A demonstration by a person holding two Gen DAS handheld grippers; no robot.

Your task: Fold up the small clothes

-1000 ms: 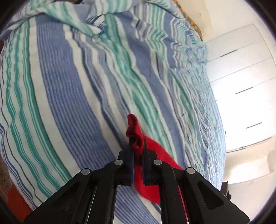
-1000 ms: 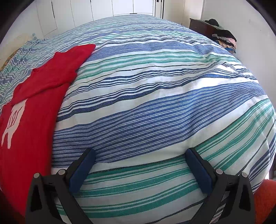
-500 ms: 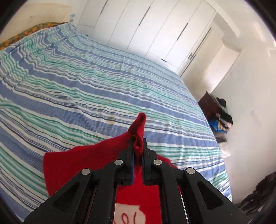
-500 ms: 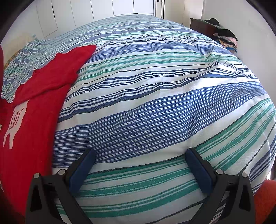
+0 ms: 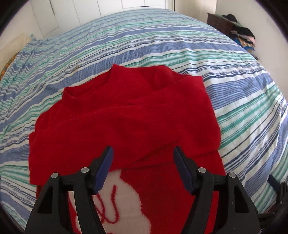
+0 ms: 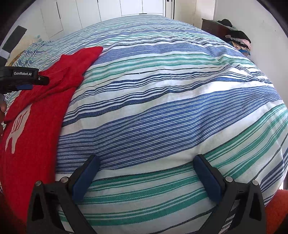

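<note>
A red knit sweater (image 5: 126, 115) with a white motif lies on the striped bedspread (image 5: 162, 45). One sleeve is folded across its body. My left gripper (image 5: 143, 160) is open and empty, just above the sweater's folded sleeve edge. In the right wrist view the sweater (image 6: 41, 100) lies at the left, with the left gripper (image 6: 27, 79) over it. My right gripper (image 6: 145, 172) is open and empty over bare bedspread (image 6: 162, 108), to the right of the sweater.
A dark cabinet with a pile of clothes (image 5: 241, 36) stands at the far right beside the bed. White wardrobe doors (image 5: 108, 10) line the back wall. An orange rug (image 6: 277, 212) shows at the bed's near right corner.
My left gripper carried the red sleeve over the sweater's body, let it go and opened. The sleeve now lies folded across the sweater. My right gripper has not moved.
</note>
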